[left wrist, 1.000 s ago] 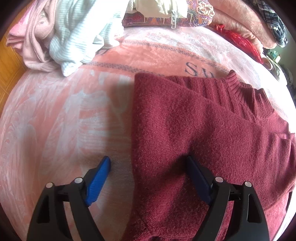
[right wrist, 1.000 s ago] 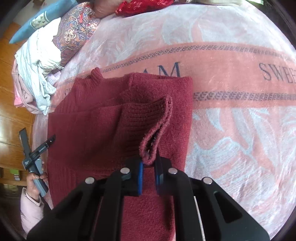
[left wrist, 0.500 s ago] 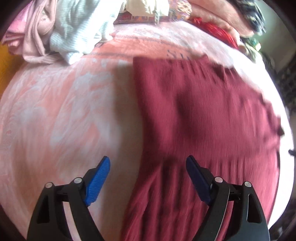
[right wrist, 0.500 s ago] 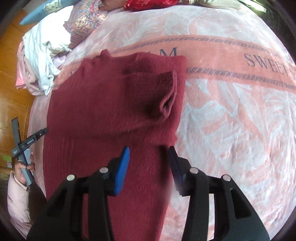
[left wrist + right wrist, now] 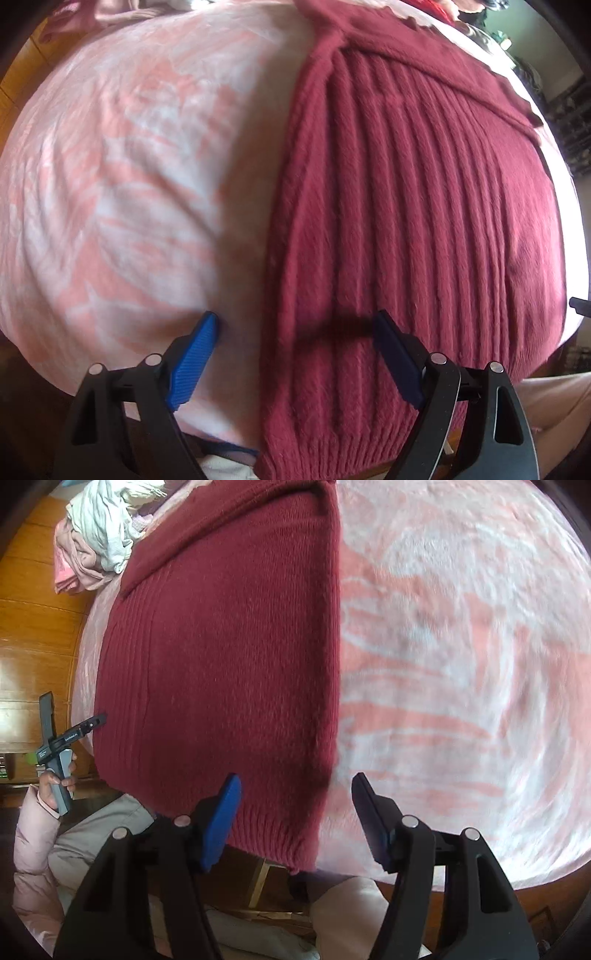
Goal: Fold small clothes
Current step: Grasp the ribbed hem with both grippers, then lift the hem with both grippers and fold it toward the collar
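Lying flat on pink-and-white blanket (image 5: 122, 177): dark red knit sweater (image 5: 424, 229), sides folded in, ribbed hem toward near edge of bed and hanging a bit over it.

L wrist view: left gripper (image 5: 295, 328) spread wide, nothing between the jaws. Blue pad (image 5: 194, 354) on left over bare blanket, just beside sweater's left edge; other pad (image 5: 395, 354) over the ribbed knit near hem. Can't tell if either pad touches the fabric. Folded flap running diagonally across upper part of sweater. View slightly blurred.

R wrist view: right gripper (image 5: 295, 805) w/ jaws apart, just been opening, empty. Straddling sweater's (image 5: 221, 657) right folded edge near hem: left pad (image 5: 221, 819) over the knit, right pad (image 5: 369, 819) over blanket (image 5: 461, 646). No contact visible.

Also in R wrist view, far left: hand (image 5: 55, 779) in pale pink puffy sleeve (image 5: 33, 849) on left gripper's grey handle, beside sweater's left edge. Pile of light clothes (image 5: 99, 528) at top left on far corner of bed. Wooden floor (image 5: 33, 627) beyond bed on left.
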